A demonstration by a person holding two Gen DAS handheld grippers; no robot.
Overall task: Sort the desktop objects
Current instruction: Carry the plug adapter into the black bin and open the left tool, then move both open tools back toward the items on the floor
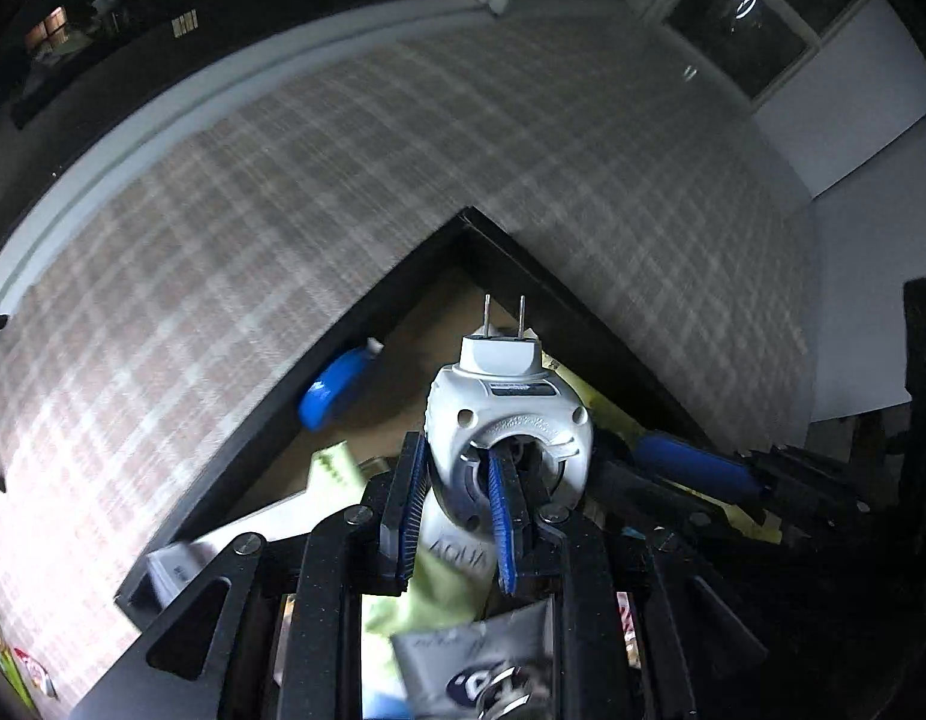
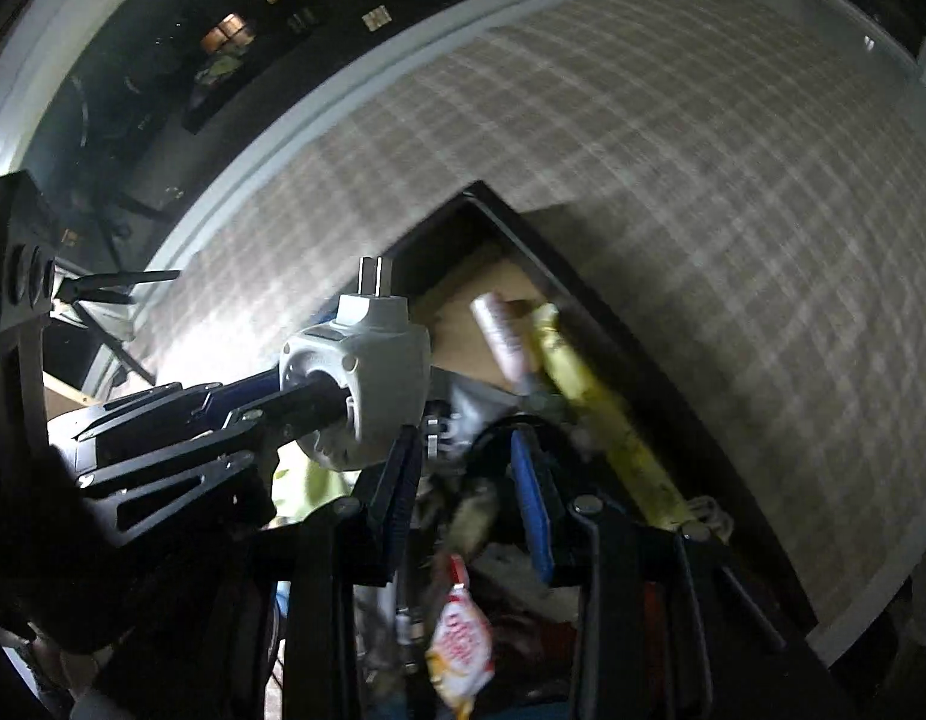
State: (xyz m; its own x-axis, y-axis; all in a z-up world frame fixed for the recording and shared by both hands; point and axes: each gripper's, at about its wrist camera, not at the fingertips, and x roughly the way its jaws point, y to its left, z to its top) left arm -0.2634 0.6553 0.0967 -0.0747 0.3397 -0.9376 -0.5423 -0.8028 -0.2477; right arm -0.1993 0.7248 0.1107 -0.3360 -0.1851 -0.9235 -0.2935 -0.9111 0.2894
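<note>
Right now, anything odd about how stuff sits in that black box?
Yes. The black box is a jumble: tubes and packets lie crossed and overlapping, a blue bottle tipped against the wall. The left tongs hold a white plug-in device by its ring rim, prongs pointing away.

A box (image 1: 403, 300) sits on the table (image 1: 283, 180), one corner toward twelve o'clock. Over it, a plug-in device (image 1: 505, 420) hangs between the left gripper (image 1: 457, 504) jaws, prongs toward twelve. A bottle (image 1: 337, 387) lies against the box wall at ten o'clock; tubes (image 2: 583, 372) line the two o'clock wall.
</note>
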